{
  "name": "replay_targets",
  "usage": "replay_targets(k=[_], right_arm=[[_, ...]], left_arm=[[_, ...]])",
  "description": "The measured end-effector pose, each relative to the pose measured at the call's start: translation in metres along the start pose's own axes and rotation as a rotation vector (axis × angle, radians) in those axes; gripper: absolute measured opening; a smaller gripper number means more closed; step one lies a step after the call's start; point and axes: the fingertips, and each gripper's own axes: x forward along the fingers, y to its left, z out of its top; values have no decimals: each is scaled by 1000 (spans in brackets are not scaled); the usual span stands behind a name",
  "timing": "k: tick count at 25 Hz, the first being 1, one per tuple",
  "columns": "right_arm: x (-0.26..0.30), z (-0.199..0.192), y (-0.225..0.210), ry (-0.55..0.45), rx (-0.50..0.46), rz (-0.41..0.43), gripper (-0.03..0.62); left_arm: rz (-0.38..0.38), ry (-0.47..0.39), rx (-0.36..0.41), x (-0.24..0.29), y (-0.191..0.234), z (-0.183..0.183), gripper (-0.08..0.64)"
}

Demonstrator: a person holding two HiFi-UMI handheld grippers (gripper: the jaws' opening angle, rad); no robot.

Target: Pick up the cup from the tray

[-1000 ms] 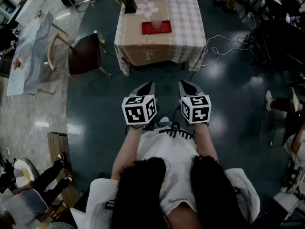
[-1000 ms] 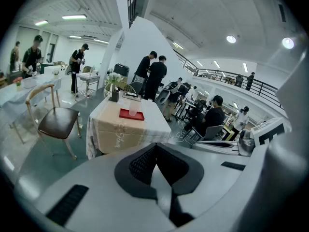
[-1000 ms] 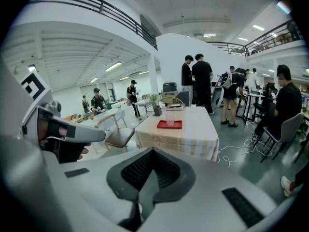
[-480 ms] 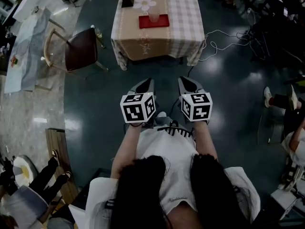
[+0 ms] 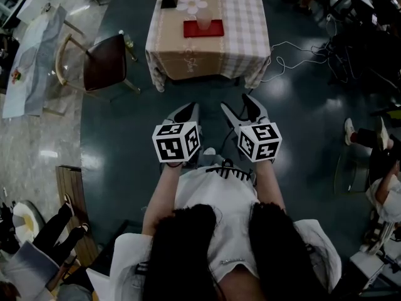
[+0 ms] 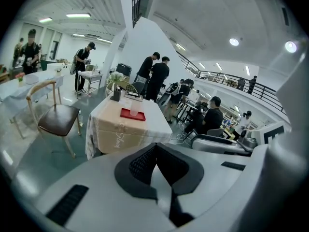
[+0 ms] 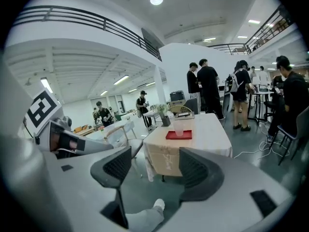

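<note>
wooden chair point(image 5: 103, 68) stands near the table point(image 5: 188, 61), on its left in the head view. white cable point(image 5: 294, 58) lies looped on the floor point(image 5: 125, 137) on the other side. open floor between the person and the table, nothing in the way. cup point(image 5: 203, 21) upright on the red tray point(image 5: 203, 30) mid-table, well ahead of both grippers. left gripper point(image 5: 188, 111): jaws together, empty. right gripper point(image 5: 236, 103): jaws opening, nothing between them. checked cloth, dark glossy floor, busy hall with people standing and seated. table's far end cut off; cup contents unreadable.
</note>
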Motion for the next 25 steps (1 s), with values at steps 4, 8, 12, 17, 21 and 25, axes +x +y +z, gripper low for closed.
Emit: replay_targets(k=[4,8,12,17,21,25], right_arm=[[13,15,-4,-30,-24,8,321],[34,33,-11,-44,-44,12,361],[60,46,-29,-22,-48,0,378],[100,63,-51,-11,-55,-27,400],[134,82,-60,7,-55,-29,400],[165,97,-71,16,-53,-59,405]], left_arm=[[-4,-7,14,16,5,13,8],[-6,-11,6,37,13,35,8],[-1,-8,21,61,23,56,8],[12,5,5,94,49,85,8],[11,15,3,117,66,114,8],[-4,28,20,139,78,139,8]])
